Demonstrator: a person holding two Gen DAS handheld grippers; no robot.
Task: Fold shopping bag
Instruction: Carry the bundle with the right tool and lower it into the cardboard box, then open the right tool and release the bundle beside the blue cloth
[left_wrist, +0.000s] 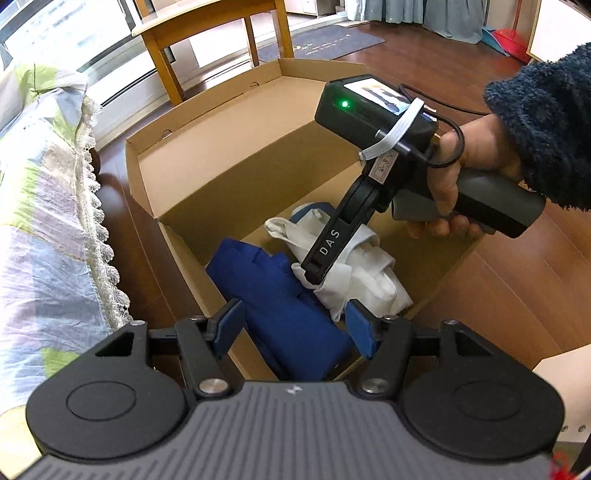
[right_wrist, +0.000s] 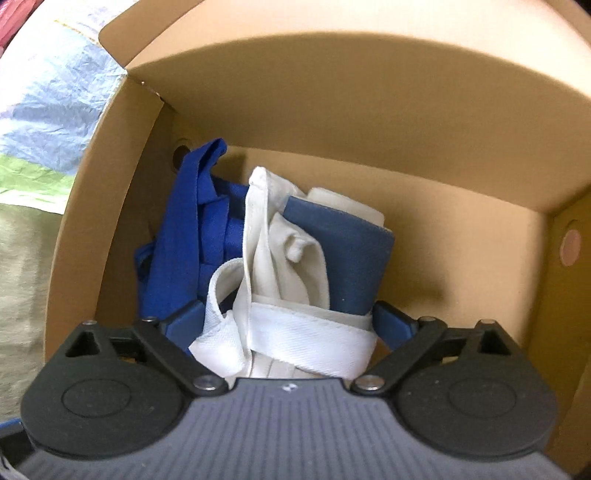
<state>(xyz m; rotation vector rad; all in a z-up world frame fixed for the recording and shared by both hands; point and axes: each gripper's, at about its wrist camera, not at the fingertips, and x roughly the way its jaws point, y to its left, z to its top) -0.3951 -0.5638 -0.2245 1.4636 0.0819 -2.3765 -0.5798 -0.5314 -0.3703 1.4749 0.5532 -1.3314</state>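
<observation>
An open cardboard box (left_wrist: 229, 147) (right_wrist: 332, 110) stands on the floor with two folded bags inside. My left gripper (left_wrist: 295, 325) is shut on the royal-blue bag (left_wrist: 280, 306), both pads against its sides. The blue bag (right_wrist: 173, 236) leans at the box's left wall. A white bag (left_wrist: 369, 280) (right_wrist: 288, 258), rolled with a slate-blue panel and wrapped by its strap, lies to the right of it. My right gripper (right_wrist: 288, 325) (left_wrist: 321, 273) reaches steeply down into the box. It straddles the white bundle with jaws wide and the pads not pressing.
A bed with a pale patchwork cover and lace edge (left_wrist: 44, 184) lies left of the box. A wooden table (left_wrist: 162, 62) and a grey mat (left_wrist: 325, 42) are beyond it on the wooden floor. A hand (left_wrist: 469, 173) in a dark fleece sleeve holds the right gripper.
</observation>
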